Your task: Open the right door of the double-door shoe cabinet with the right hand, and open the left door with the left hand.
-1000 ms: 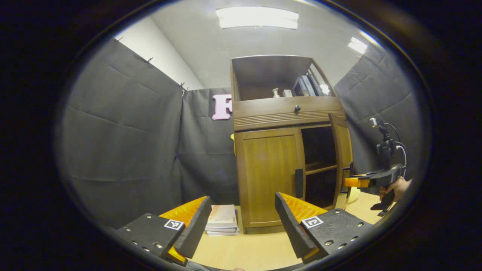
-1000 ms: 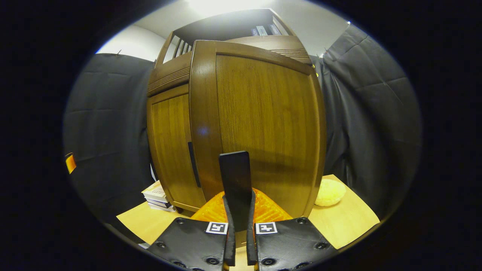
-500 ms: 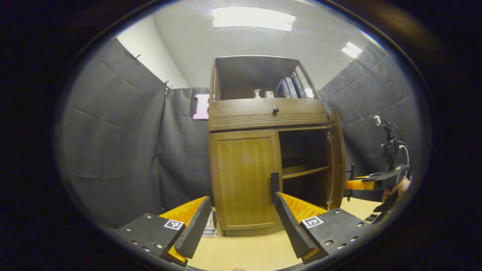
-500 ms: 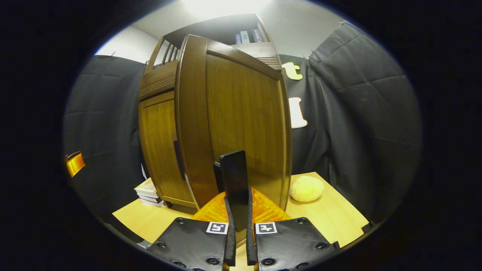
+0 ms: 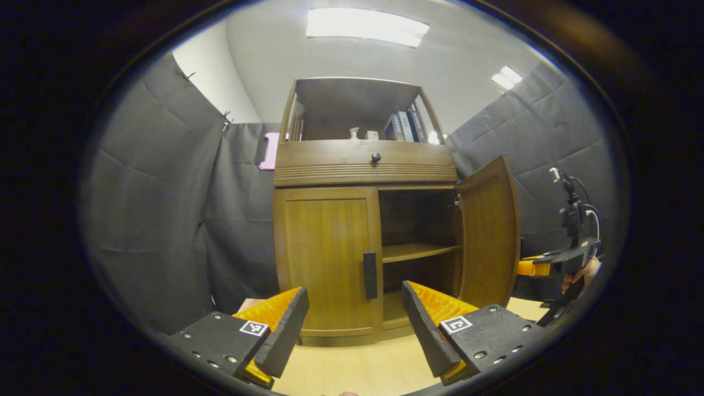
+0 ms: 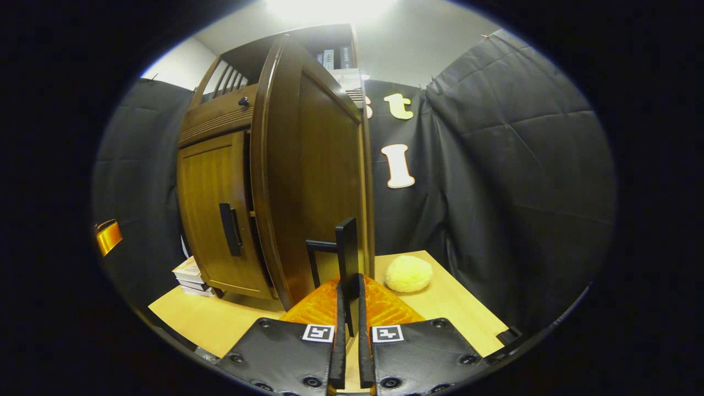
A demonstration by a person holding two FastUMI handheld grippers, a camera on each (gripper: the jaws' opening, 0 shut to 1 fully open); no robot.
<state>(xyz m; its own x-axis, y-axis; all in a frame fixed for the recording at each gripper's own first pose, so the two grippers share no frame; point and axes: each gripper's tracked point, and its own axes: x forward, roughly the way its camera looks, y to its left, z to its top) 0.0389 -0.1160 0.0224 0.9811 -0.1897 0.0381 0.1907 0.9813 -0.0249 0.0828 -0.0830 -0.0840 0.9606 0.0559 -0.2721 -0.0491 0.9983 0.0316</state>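
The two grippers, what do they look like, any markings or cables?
The left gripper has two wedge-shaped fingers on flat black plates dotted with screws, each plate bearing a small square black-and-white tag. The right gripper has matching plates and tags. In the left gripper view, it carries a black upright mount with a looping cable.

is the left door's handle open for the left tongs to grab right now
Probably yes. The left tongs are open and aimed at the closed left door; its handle sits just ahead between the fingers, nothing between. The right door is swung clear, held by the right tongs.
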